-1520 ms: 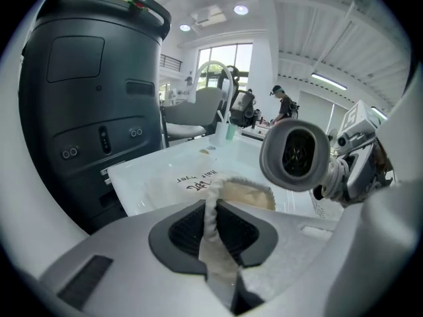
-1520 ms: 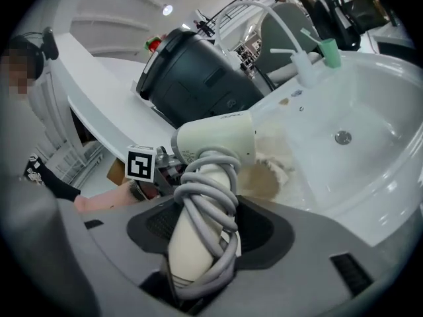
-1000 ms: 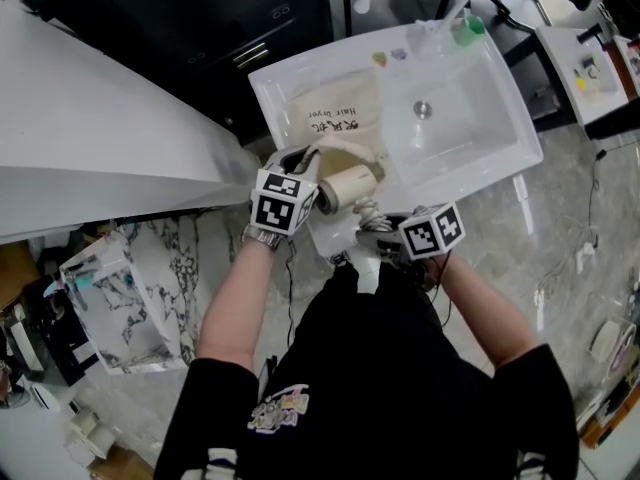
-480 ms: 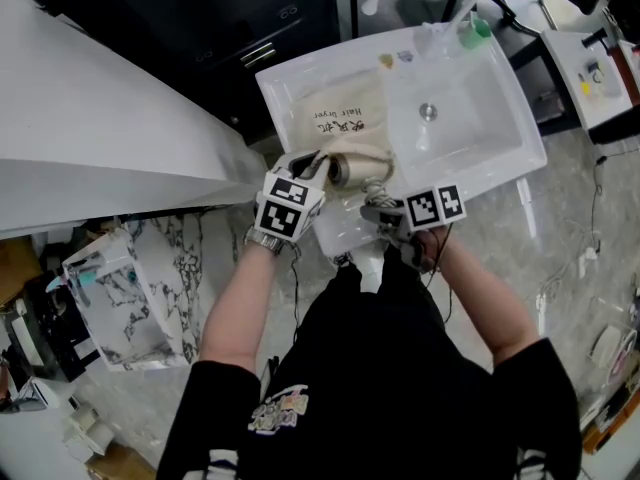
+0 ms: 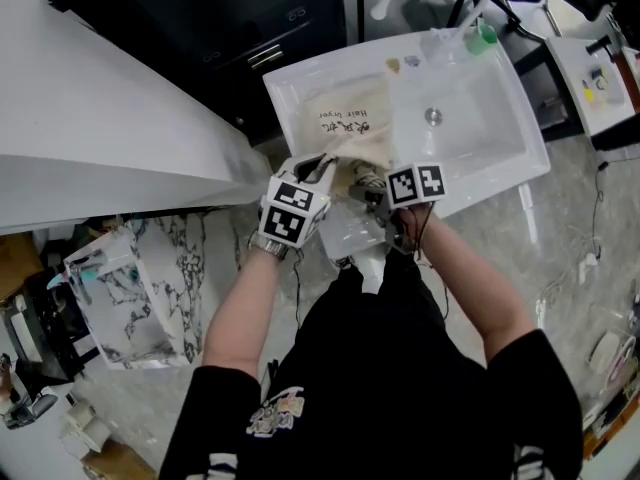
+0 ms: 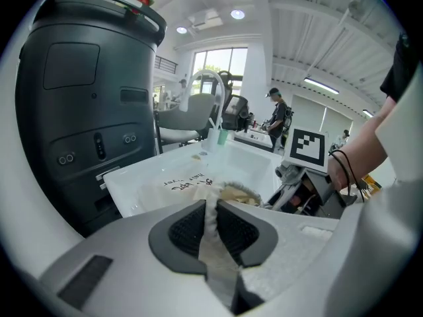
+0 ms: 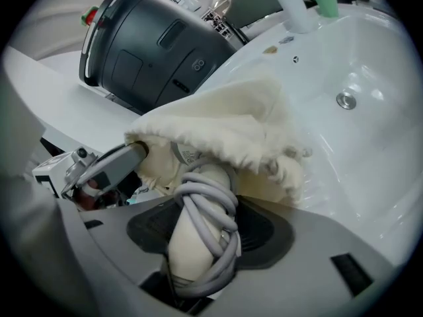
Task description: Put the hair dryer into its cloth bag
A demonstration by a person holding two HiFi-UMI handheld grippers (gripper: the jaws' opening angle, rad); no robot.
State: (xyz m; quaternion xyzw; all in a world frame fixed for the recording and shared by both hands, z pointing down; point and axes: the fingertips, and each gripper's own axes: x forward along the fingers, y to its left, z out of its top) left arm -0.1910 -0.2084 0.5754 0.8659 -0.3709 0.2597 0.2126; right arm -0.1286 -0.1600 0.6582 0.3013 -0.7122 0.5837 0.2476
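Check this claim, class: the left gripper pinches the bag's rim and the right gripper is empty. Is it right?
Not quite. The right gripper is not empty: its jaws are shut on the dryer, gripping its cord-wrapped handle, as the right gripper view shows. The left gripper does pinch the bag at its rim.

Left gripper (image 6: pixel 213 218) pinching cloth bag (image 7: pixel 225 121) rim; right gripper (image 7: pixel 206 233) clamped round hair dryer (image 7: pixel 188 256) handle; both angled down, close together.

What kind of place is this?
Probably a workshop or lab with a pretend bathroom corner, not a home. There is a white sink with a tap, but a big black machine stands beside it, and a person stands farther back under strip lights.
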